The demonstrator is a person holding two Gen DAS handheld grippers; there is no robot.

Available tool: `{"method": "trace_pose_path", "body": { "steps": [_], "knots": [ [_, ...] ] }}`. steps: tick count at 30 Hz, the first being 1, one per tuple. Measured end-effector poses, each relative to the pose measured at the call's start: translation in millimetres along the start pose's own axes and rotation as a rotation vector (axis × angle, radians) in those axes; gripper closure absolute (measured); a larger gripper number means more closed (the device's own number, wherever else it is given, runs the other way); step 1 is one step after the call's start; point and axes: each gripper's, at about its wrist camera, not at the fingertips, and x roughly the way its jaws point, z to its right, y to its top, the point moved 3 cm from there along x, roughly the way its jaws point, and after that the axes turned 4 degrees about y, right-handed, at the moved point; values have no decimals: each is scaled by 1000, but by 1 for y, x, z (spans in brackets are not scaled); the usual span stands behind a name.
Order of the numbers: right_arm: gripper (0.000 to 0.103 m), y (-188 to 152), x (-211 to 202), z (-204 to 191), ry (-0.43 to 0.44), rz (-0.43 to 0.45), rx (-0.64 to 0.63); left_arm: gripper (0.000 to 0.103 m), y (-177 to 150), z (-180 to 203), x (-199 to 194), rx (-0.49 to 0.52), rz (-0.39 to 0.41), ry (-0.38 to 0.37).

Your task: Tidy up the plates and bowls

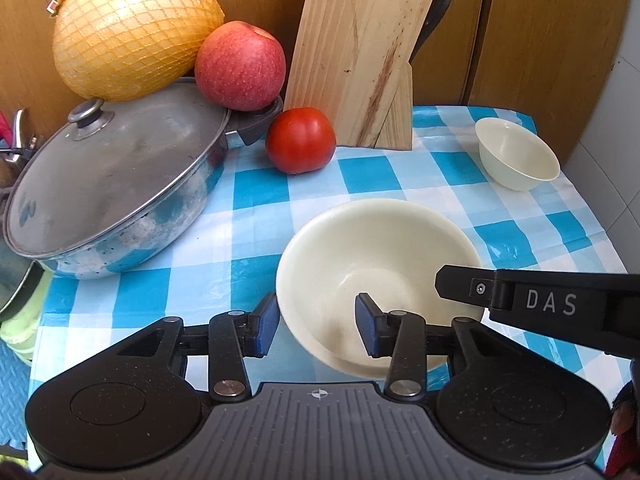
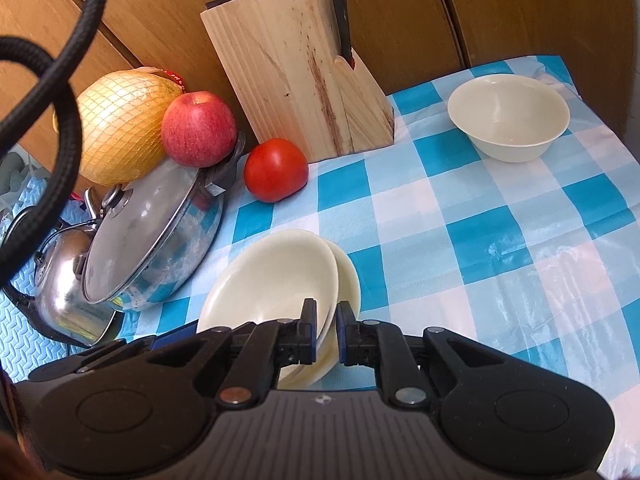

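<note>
A large cream bowl (image 1: 380,248) (image 2: 276,280) sits tilted on a second cream dish (image 2: 349,280) on the blue-checked cloth. My left gripper (image 1: 318,328) straddles the bowl's near-left rim, one blue pad outside the wall and the other inside. A wide gap remains, so it is open. My right gripper (image 2: 328,328) is shut on the bowl's rim at the opposite side. In the left wrist view its black finger (image 1: 460,284) reaches in over that rim. A small cream bowl (image 1: 516,160) (image 2: 508,116) stands upright alone at the far right corner.
A lidded steel pot (image 1: 116,188) (image 2: 160,236) stands left of the bowl, with a netted pomelo (image 1: 132,28) and an apple (image 1: 240,64) behind it. A tomato (image 1: 300,140), a wooden knife block (image 1: 356,60) and a kettle (image 2: 64,280) are also near. A black cable (image 2: 68,120) hangs at left.
</note>
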Motion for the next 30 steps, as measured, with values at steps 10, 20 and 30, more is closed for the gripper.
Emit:
{"method": "trace_pose_path", "body": {
  "steps": [10,20,30],
  "knots": [
    [87,-3,2,-5,1,-2,-19,49,2,-8,-6,-11,20,17],
    [87,1,-6,4,18,20,17,46,7,-7,-5,-3,39,34],
    [87,13,-22,18,9,96,51,41,14,3,-4,12,57,51]
  ]
}}
